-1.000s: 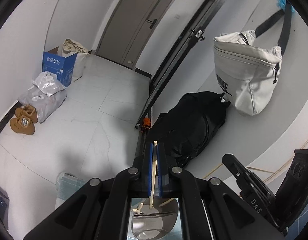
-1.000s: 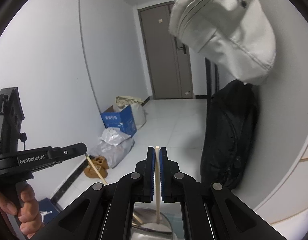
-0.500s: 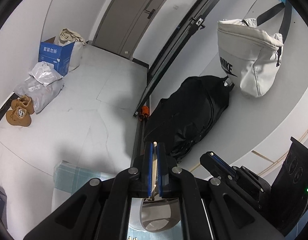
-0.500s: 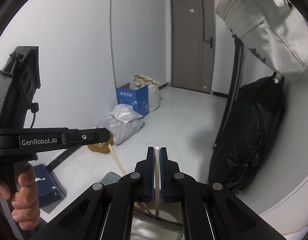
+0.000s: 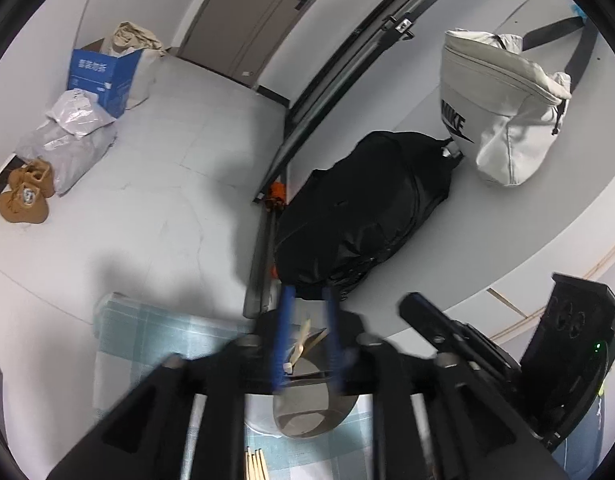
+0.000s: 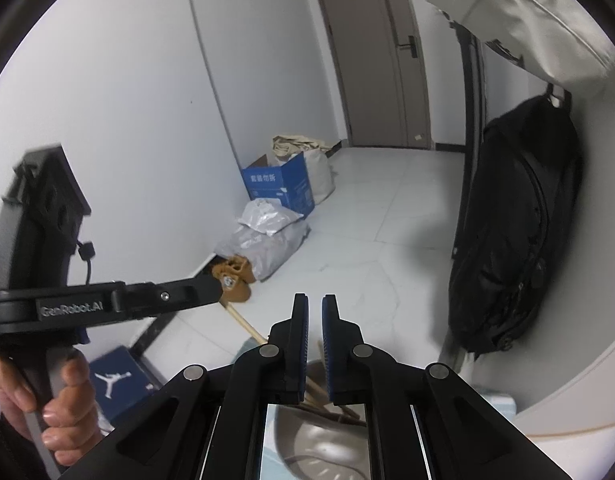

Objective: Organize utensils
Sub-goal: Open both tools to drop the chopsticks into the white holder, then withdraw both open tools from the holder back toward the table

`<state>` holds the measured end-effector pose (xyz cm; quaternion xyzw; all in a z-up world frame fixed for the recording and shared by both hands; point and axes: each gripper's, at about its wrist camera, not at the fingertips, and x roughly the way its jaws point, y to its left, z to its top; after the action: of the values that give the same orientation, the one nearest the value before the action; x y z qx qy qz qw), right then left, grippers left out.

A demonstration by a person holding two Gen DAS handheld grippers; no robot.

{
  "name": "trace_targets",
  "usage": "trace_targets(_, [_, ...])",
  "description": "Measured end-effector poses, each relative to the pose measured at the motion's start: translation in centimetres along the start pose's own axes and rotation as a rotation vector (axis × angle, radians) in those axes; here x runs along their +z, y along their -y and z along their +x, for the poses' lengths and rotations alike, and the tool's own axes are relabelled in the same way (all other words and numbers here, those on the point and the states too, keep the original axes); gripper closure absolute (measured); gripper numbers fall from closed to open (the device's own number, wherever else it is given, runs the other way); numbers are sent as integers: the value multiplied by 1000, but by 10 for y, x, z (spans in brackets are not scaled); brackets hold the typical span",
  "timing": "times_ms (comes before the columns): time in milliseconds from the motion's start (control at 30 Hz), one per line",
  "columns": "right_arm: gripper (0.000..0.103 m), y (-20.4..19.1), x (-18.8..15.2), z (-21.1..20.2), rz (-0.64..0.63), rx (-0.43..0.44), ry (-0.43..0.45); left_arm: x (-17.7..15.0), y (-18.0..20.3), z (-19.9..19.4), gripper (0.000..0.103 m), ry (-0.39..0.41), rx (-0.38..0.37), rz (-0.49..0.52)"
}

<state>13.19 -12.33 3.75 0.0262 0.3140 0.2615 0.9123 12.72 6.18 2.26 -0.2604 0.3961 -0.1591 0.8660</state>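
In the left wrist view my left gripper [image 5: 307,320] is blurred and its jaws are opening. A pale wooden chopstick [image 5: 301,344] stands loose between the blue pads [image 5: 282,320], its lower end in the metal holder [image 5: 311,412] below. My right gripper [image 6: 315,320] hangs over the same holder [image 6: 319,444]; its jaws are opening, with a narrow gap and nothing pressed between them. Wooden sticks [image 6: 313,390] lean inside the holder beneath it. The right wrist view shows the left gripper [image 6: 213,294] from the side, a chopstick [image 6: 243,322] slanting down from its tip.
Several chopsticks [image 5: 254,464] lie on the blue checked cloth [image 5: 155,332] near the front edge. A hand [image 6: 63,412] grips the left tool. On the floor beyond are a black backpack [image 5: 359,216], a blue box [image 5: 101,76], grey bags [image 5: 63,140] and brown shoes [image 5: 25,196].
Both grippers have sunk toward the holder and tipped downward. The left jaws have parted and its chopstick has slipped down. The right jaws show a gap where a chopstick was pinched.
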Motion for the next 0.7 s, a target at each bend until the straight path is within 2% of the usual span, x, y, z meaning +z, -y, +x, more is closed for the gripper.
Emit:
trace_targets(67, [84, 5, -2, -8, 30, -7, 15, -2, -2, -5, 52, 20, 5, -22])
trace_targets(100, [79, 9, -5, -13, 49, -10, 22, -3, -2, -8, 49, 25, 9, -26])
trace_targets(133, [73, 12, -7, -17, 64, -17, 29, -4, -1, -10, 49, 32, 11, -24])
trace_targets(267, [71, 20, -18, -33, 107, -35, 39, -10, 8, -14, 49, 31, 39, 10])
trace_targets(333, [58, 20, -23, -40, 112, -42, 45, -14, 10, -17, 49, 31, 56, 18])
trace_targets(467, [51, 17, -33, -56, 109, -51, 65, -23, 13, -24, 48, 38, 113, 25])
trace_targets(533, [40, 16, -37, -64, 126, -45, 84, -28, 15, -28, 48, 40, 137, 31])
trace_targets(700, [35, 8, -48, -78, 123, -38, 101, -41, 29, -40, 48, 76, 201, 89])
